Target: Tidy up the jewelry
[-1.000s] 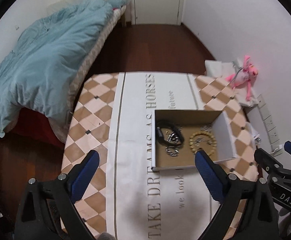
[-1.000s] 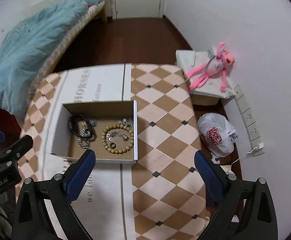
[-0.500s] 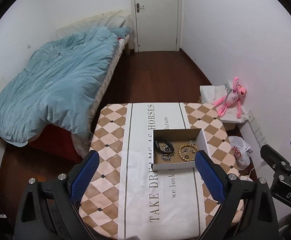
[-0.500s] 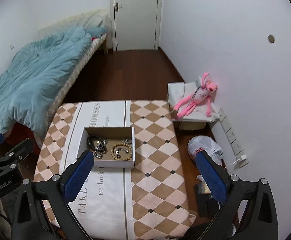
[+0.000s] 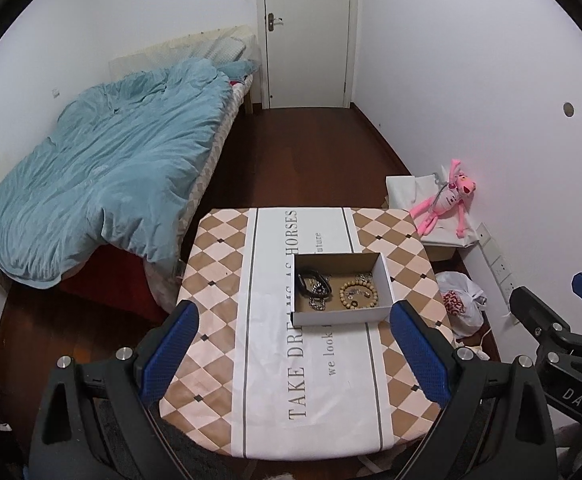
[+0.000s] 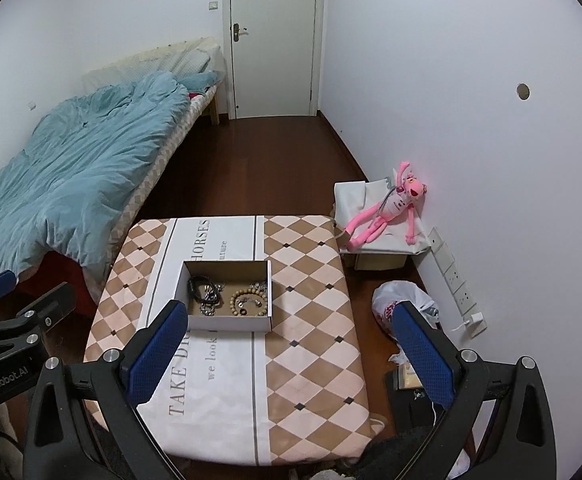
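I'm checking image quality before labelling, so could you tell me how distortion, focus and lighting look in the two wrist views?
Left wrist view: strong fisheye bending, dark corners, the box sharp, though the beaded bracelet is small. Right wrist view: same curvature, even indoor light, no glare on the tablecloth; both grippers, left and right, are open and crisp.

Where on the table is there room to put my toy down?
The table is bare right of the cardboard box, on the diamond pattern, and in front of it on the white strip. Inside the box it is crowded: bead bracelet, black bracelet, chains.
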The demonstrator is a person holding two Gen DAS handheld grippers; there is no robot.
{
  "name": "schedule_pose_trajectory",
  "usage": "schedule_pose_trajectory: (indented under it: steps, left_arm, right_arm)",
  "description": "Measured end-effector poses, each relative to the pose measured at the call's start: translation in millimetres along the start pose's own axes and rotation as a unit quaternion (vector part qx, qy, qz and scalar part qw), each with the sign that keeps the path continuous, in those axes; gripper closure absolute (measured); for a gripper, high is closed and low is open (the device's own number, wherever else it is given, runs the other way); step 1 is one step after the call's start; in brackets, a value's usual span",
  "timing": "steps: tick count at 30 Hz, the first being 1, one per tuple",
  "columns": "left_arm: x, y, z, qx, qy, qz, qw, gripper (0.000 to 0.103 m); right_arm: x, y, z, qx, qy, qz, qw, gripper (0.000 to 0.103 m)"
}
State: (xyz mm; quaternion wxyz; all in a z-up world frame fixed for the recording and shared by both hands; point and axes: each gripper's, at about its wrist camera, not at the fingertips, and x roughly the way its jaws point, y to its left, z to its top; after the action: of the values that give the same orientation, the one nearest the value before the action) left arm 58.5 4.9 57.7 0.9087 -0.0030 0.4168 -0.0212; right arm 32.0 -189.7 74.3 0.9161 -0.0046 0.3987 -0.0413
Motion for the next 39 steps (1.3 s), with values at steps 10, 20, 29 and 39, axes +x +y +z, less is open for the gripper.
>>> schedule_pose_trajectory:
  steps: [10, 20, 29, 39]
  left_arm:
    - [21, -1, 11, -0.011, 0.04, -0.001, 0.9991, 0.005]
    - [54, 1, 19, -0.011, 0.07, 0.014, 0.9974, 0.005]
    - [69, 1, 19, -0.01, 0.083, 0.017, 0.9963, 0.005]
    - [71, 2, 18, -0.014, 0.083, 0.017, 0.9963, 0.005]
  right_arm:
    - [17, 4, 12, -0.003, 0.016, -0.008, 1.0, 0.0]
    - [58, 9, 26, -0.007, 0.034, -0.019, 0.999, 0.0]
    - [83, 9, 24, -0.009, 0.057, -0.023, 0.998, 0.0]
    - [84, 9, 24, -0.009, 0.06, -0.022, 0.998, 0.0]
